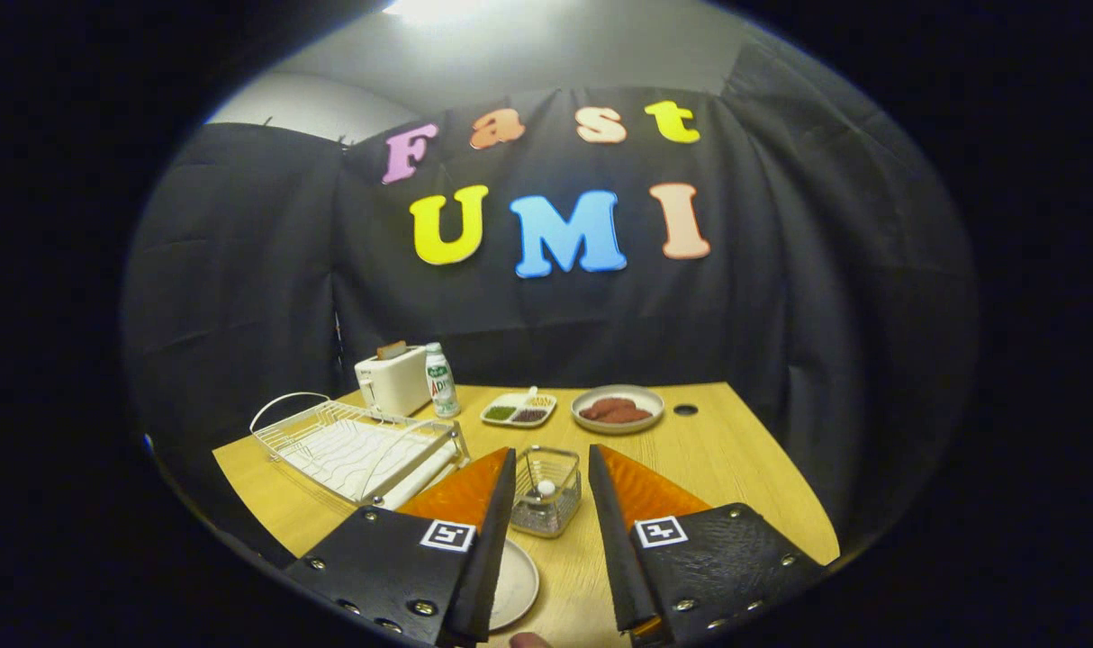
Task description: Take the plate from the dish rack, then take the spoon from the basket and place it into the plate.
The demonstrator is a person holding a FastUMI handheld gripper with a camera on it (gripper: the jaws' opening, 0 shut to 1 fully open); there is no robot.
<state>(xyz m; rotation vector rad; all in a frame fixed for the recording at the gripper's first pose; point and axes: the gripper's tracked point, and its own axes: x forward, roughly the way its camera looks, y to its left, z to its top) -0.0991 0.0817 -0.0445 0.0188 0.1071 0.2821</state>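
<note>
Plate (518, 585) already lies flat on the table (736, 459) beneath our left finger, out of the dish rack (353, 445). Our tongs (551, 504) stand wide and empty, and the spoon (545, 490) waits in the basket (547, 489) just ahead between them, so that half is left.

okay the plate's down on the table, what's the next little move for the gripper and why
Probably ease forward and down to the basket, because the spoon stands in it just ahead, between the open fingers of the gripper, which holds nothing. The plate already lies on the table beside the left finger, and the dish rack is empty.
</note>
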